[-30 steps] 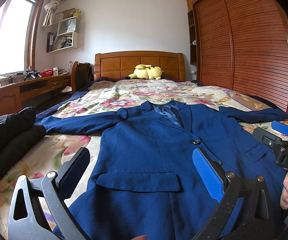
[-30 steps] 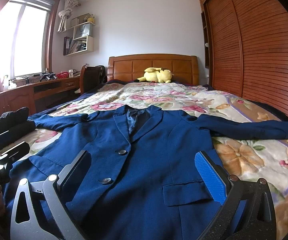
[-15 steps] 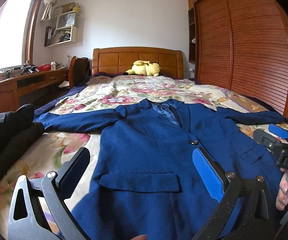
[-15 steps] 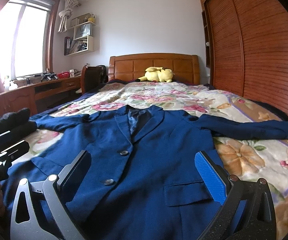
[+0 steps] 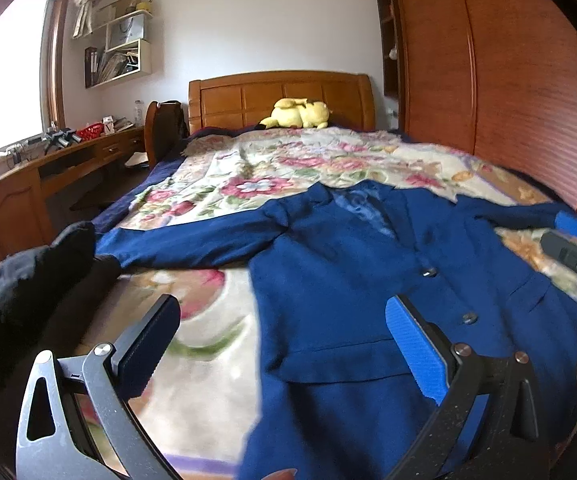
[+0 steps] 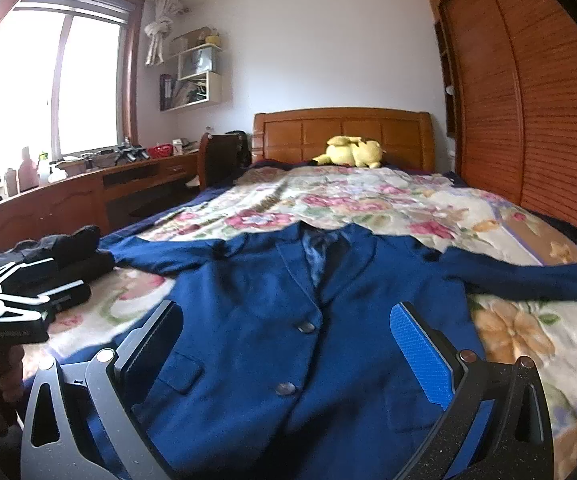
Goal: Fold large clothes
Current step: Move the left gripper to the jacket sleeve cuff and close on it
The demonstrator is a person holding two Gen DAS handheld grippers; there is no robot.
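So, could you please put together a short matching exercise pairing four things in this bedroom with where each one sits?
Things:
1. blue jacket
2. yellow plush toy
3. black garment
4. red basket

Places:
A. on the wooden desk under the window
B. at the left edge of the bed, by the jacket's sleeve end
C. spread flat, front up, on the floral bedspread
D. at the head of the bed, in front of the headboard

Pairs: 1-C, 2-D, 3-B, 4-A
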